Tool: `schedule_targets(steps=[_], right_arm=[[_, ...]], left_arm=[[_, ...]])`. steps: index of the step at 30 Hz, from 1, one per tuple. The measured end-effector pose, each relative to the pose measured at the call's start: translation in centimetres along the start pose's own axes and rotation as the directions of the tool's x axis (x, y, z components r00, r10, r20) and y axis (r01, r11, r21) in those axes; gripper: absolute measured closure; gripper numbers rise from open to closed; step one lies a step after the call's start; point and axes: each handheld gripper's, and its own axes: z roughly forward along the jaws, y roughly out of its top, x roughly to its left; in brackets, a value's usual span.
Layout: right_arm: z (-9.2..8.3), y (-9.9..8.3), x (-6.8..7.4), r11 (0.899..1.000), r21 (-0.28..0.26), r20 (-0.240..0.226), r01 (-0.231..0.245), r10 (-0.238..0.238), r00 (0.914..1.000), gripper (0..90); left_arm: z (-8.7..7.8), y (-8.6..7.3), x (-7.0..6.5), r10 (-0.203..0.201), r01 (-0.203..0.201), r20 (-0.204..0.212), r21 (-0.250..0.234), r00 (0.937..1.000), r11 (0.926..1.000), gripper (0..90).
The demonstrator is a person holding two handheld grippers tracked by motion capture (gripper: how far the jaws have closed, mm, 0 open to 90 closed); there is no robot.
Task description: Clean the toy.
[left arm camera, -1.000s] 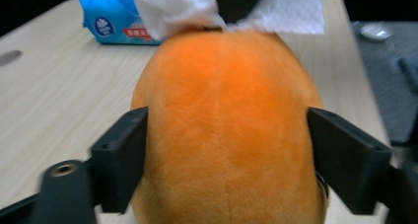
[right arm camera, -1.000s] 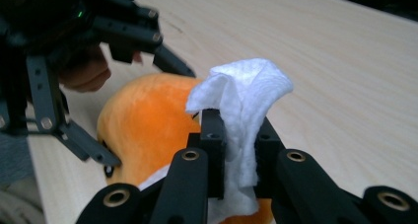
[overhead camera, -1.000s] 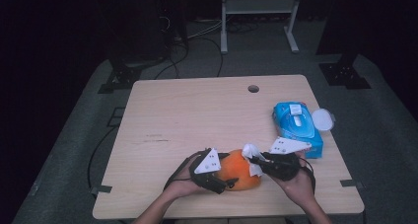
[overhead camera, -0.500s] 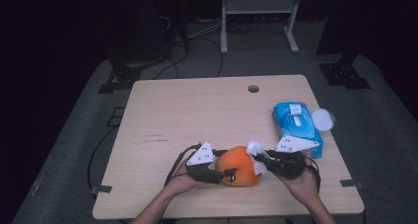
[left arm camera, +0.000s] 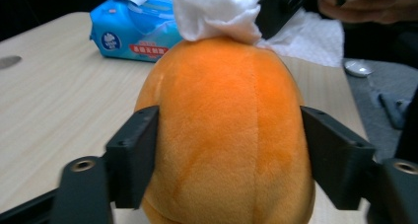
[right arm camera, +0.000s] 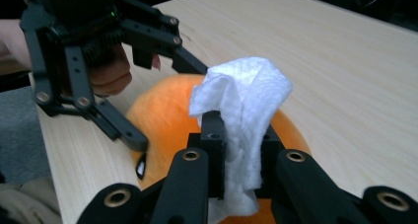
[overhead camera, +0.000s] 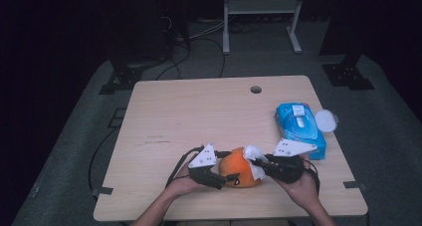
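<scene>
At the table's near edge the left gripper [overhead camera: 225, 175], its jaws just eased wider yet hugging both flanks, grips the orange plush toy [overhead camera: 239, 167], while the right gripper [overhead camera: 255, 162] pinches a white wipe [overhead camera: 255, 156] against its top.

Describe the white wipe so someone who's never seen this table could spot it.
On the wooden table, find the orange plush toy near the front edge. The white wipe is the crumpled sheet on its top, pinched in the right tongs, unlike the blue wipes pack behind.
</scene>
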Motion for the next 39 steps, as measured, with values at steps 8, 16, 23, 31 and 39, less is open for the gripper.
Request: schedule_targets(steps=[8, 16, 23, 31, 39], right_arm=[[1.2, 1.2, 3.0, 0.991, 0.008, -0.015, 0.132, -0.132, 0.9912, 80.3], [0.1, 0.7, 1.5, 0.997, 0.007, 0.046, 0.08, -0.08, 0.9957, 80.3], [2.1, 1.5, 3.8, 0.994, 0.015, -0.057, 0.105, -0.104, 0.993, 80.3], [-0.1, 0.7, 0.6, 0.999, 0.008, 0.038, 0.035, -0.035, 0.9987, 80.2], [0.6, 0.8, 2.3, 0.997, 0.019, -0.017, 0.08, -0.079, 0.9967, 80.0]], left_arm=[[0.4, 0.5, -0.7, 0.035, -0.035, -0.017, 0.014, 0.9992, 0.9993, 32.3], [0.5, 0.8, -0.8, 0.024, -0.024, -0.032, 0.006, 0.9992, 0.9997, 32.0], [1.3, 1.2, -2.2, 0.106, -0.105, -0.015, 0.03, 0.9943, 0.994, 31.1], [0.9, 0.3, -1.3, 0.069, -0.069, -0.001, 0.029, 0.9976, 0.9972, 30.8], [1.0, 0.3, -1.3, 0.092, -0.092, 0.007, 0.048, 0.9958, 0.9946, 29.5]])
